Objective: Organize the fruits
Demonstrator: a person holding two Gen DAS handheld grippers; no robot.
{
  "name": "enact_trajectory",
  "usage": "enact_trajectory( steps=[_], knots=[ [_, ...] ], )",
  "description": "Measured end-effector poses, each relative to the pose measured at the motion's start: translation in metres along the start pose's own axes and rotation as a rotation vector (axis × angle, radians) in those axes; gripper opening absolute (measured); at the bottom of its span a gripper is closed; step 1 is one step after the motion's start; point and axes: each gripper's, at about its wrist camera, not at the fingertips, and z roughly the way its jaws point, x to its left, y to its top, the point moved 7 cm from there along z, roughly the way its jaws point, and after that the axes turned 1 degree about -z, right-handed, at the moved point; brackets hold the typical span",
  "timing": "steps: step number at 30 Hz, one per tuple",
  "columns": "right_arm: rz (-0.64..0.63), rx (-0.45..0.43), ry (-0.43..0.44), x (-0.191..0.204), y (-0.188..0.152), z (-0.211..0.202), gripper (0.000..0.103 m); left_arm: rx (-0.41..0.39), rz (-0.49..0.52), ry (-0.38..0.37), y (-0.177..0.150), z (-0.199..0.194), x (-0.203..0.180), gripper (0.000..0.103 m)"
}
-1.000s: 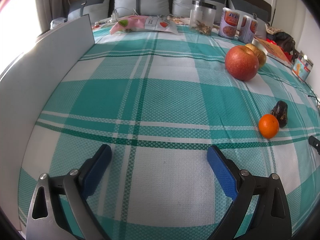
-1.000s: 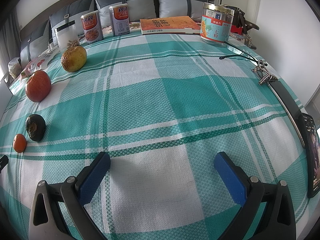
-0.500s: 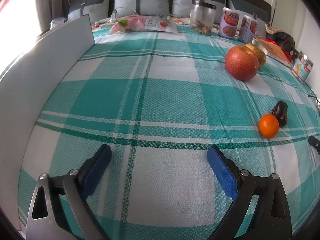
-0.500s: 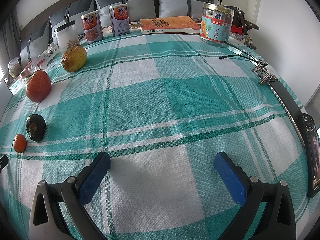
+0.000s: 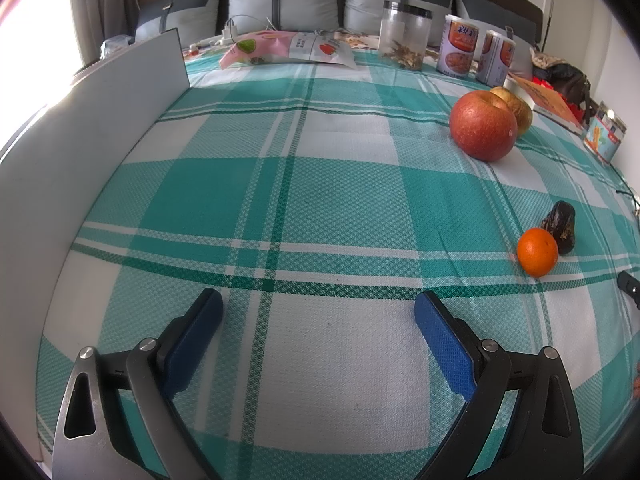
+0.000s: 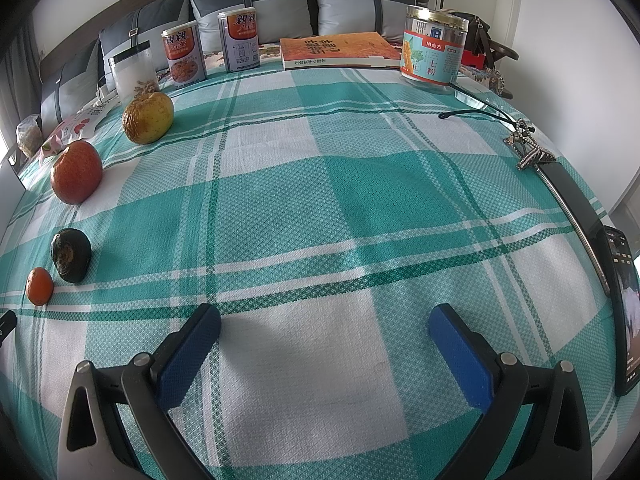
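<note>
Blue-padded jaws spread wide and empty on both the left gripper (image 5: 318,312) and right gripper (image 6: 324,324), poised low over the checked bedspread (image 6: 360,208). Nothing grasped yet: small orange (image 5: 537,252) nearest, beside the dark fruit (image 5: 559,226); farther back red apple (image 5: 482,126), then yellowish apple (image 6: 147,117). Likely next: reach to the orange and close gently.

You can read big Chinese words, 親親, on the two tall cans (image 6: 184,54) standing by the pillows. The round tub (image 6: 434,50) with the gold lid says 尚食方 and 七粉 on its green label. The orange book (image 6: 340,50) has Chinese words too, but they are upside down and too small for you to read.
</note>
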Motion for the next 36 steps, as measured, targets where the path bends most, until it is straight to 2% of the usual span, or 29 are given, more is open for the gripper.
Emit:
enact_trajectory(
  steps=[36],
  knots=[
    [0.005, -0.003, -0.007, 0.0008, 0.0017, 0.0014, 0.103, -0.001, -0.001, -0.001, -0.0003, 0.0, 0.0005, 0.098]
  ],
)
